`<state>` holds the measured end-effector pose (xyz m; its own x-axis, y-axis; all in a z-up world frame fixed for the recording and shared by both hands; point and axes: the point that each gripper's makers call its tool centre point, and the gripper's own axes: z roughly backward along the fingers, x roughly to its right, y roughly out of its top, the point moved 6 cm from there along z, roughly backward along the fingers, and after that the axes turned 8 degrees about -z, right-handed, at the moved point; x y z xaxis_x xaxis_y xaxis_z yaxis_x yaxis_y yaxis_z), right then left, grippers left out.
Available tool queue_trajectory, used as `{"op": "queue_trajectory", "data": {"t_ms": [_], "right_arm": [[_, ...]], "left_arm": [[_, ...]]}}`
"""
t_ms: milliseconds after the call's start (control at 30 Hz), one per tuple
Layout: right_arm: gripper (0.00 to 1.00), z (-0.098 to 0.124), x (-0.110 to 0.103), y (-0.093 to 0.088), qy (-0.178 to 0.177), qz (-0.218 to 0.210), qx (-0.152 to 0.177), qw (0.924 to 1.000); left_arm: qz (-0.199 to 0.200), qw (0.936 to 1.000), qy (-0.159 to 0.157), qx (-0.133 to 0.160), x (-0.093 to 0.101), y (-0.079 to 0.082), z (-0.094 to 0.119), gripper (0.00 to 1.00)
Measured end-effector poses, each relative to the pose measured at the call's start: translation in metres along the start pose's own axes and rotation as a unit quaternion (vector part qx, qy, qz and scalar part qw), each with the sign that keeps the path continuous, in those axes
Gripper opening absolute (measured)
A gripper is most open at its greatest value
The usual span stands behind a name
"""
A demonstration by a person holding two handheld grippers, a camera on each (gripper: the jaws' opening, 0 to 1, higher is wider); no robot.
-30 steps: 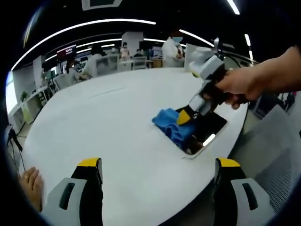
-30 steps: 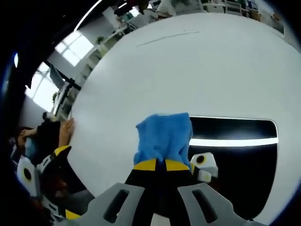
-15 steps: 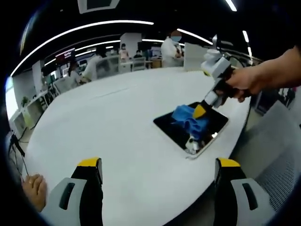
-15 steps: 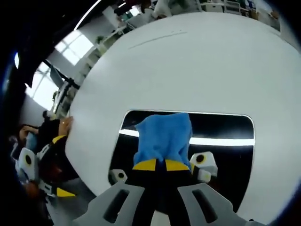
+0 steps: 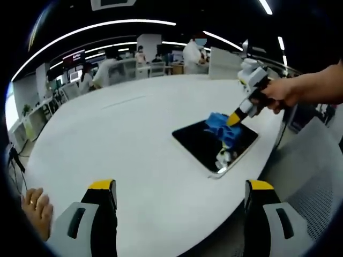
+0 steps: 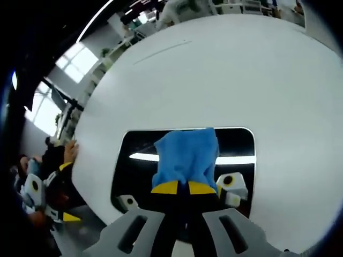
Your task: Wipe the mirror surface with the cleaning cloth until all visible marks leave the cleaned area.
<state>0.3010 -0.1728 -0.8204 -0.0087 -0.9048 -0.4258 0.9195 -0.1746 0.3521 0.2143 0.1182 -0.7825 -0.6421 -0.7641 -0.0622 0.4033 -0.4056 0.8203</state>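
Observation:
A dark rectangular mirror (image 5: 206,143) (image 6: 136,176) lies flat near the right edge of a round white table (image 5: 123,139) (image 6: 203,75). My right gripper (image 6: 185,187) (image 5: 234,119) is shut on a blue cleaning cloth (image 6: 186,156) (image 5: 220,123) and presses it onto the mirror's far right part. A person's hand (image 5: 278,93) holds that gripper. My left gripper (image 5: 179,187) stands open over the near part of the table, well short of the mirror, with nothing between its jaws.
Several people stand by desks beyond the table's far side (image 5: 139,61). Another hand (image 5: 37,211) rests at the table's near left edge. A grey chair back (image 5: 313,176) is on the right. Broad bare tabletop lies left of the mirror.
The right gripper has dragged the blue cloth across the mirror from its left end toward its far right end, uncovering most of the dark glass. The left gripper has stayed put.

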Motion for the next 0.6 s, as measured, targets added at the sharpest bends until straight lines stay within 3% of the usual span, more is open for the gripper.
{"op": "queue_trajectory", "data": {"t_ms": [333,600], "right_arm": [[0.00,0.018,0.038,0.006,-0.012,-0.017,0.000,0.9998],[0.00,0.025,0.047,0.005,-0.024,-0.027,0.001,0.9993]], "left_arm": [[0.006,0.9999,0.008,0.004,-0.003,0.000,0.001,1.00],[0.012,0.9998,0.010,0.010,-0.004,0.001,0.001,1.00]]}}
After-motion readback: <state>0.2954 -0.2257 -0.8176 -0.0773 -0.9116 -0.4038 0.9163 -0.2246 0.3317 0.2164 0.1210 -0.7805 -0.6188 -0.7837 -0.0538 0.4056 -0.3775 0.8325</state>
